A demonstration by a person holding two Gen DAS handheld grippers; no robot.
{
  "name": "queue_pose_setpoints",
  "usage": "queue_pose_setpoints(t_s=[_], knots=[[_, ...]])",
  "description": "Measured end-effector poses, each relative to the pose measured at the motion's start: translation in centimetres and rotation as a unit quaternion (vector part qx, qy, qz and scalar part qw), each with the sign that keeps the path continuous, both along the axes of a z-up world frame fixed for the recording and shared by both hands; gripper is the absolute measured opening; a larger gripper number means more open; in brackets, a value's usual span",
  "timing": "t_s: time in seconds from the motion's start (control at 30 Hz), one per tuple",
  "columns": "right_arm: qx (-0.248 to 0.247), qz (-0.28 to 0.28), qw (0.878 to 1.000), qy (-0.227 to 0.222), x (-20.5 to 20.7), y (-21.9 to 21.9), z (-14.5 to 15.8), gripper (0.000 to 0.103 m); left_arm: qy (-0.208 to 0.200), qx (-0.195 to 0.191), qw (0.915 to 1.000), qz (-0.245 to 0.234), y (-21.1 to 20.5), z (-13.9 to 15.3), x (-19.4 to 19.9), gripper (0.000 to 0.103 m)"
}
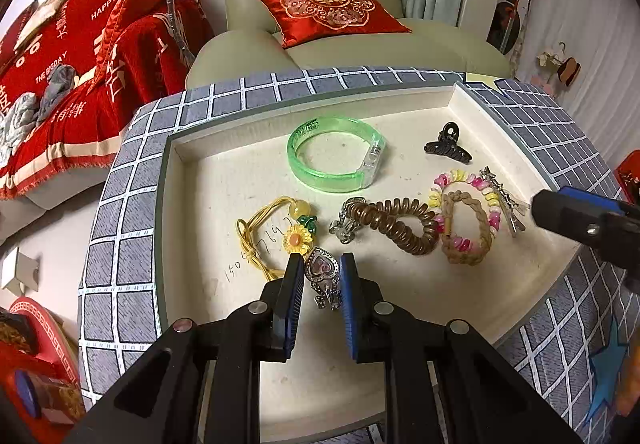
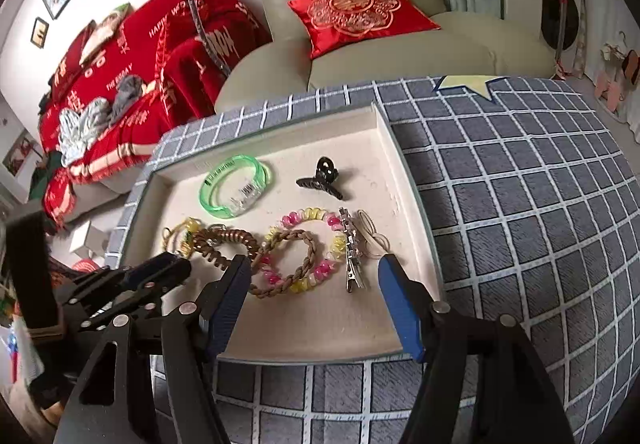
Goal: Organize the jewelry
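Several pieces of jewelry lie in a shallow cream tray (image 1: pixel 496 112) on a blue checked cloth (image 2: pixel 520 204). The left gripper (image 1: pixel 320 264) is clamped on a silver heart-shaped pendant (image 1: pixel 321 267) with a pinkish centre, near the tray's front edge. Beside it lies a yellow cord with a sunflower charm (image 1: pixel 296 238). A translucent green bangle (image 1: pixel 335 154) sits toward the back edge, a black claw clip (image 1: pixel 448 144) near the back right corner. The right gripper (image 2: pixel 314 264) hangs with jaws wide apart over a pink-and-yellow coil tie (image 2: pixel 308 248), a braided brown band (image 2: pixel 292 264), a brown spiral tie (image 1: pixel 396 224) and a rhinestone clip (image 2: pixel 352 248), gripping none of them.
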State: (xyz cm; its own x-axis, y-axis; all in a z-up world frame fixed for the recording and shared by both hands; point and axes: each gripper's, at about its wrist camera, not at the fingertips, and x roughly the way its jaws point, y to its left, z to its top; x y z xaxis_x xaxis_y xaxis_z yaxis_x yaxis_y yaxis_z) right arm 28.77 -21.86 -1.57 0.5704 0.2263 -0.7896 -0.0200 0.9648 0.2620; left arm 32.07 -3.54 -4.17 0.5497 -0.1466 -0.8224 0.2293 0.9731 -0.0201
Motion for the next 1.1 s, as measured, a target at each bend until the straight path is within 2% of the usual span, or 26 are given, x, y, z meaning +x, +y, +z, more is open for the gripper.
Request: queue_pose_setpoints(t_s=[0.23, 0.57, 0.6, 0.63, 0.67, 0.73, 0.9, 0.93, 0.97, 1.0, 1.1], knots=[[0.011, -0.01, 1.0, -0.015, -1.6, -0.6, 1.3, 0.07, -0.011, -0.009, 0.9999, 0.004, -0.1, 0.8, 0.0, 0.035], [0.016, -0.013, 1.0, -0.009, -2.0, -0.9, 1.2, 0.07, -0.022, -0.016, 0.9996, 0.01, 0.2, 1.6, -0.3, 0.035], [0.015, -0.013, 1.0, -0.008, -2.0, -0.8, 1.2, 0.07, -0.022, -0.015, 0.9996, 0.012, 0.2, 1.6, -0.3, 0.041], [0.015, -0.012, 1.0, -0.008, -2.1, -0.8, 1.2, 0.07, -0.022, -0.015, 0.9995, 0.014, 0.3, 1.6, -0.3, 0.083], [0.016, -0.012, 1.0, -0.008, -2.1, -0.7, 1.2, 0.07, -0.026, -0.012, 0.9994, 0.022, 0.4, 1.8, -0.4, 0.103], [0.015, -0.011, 1.0, -0.008, -2.1, -0.7, 1.2, 0.07, -0.052, -0.006, 0.9981, 0.032, 0.7, 2.3, -0.9, 0.103], [0.008, -0.011, 1.0, -0.003, -1.9, -0.4, 1.1, 0.07, -0.052, -0.004, 0.9983, 0.026, 0.9, 3.2, -0.8, 0.103], [0.006, -0.011, 1.0, -0.002, -1.8, -0.3, 1.1, 0.071, -0.053, -0.005, 0.9982, 0.027, 0.9, 3.2, -0.9, 0.103], [0.0, -0.011, 1.0, 0.0, -1.8, -0.2, 1.0, 0.083, -0.052, -0.005, 0.9982, 0.029, 1.1, 3.3, -0.8, 0.103], [-0.007, -0.011, 1.0, 0.002, -1.7, -0.1, 0.9, 0.088, -0.052, -0.004, 0.9982, 0.03, 1.0, 3.2, -0.9, 0.103], [-0.02, -0.006, 1.0, 0.004, -1.7, 0.4, 0.7, 0.09, -0.054, 0.001, 0.9981, 0.031, 1.1, 3.2, -1.2, 0.103]])
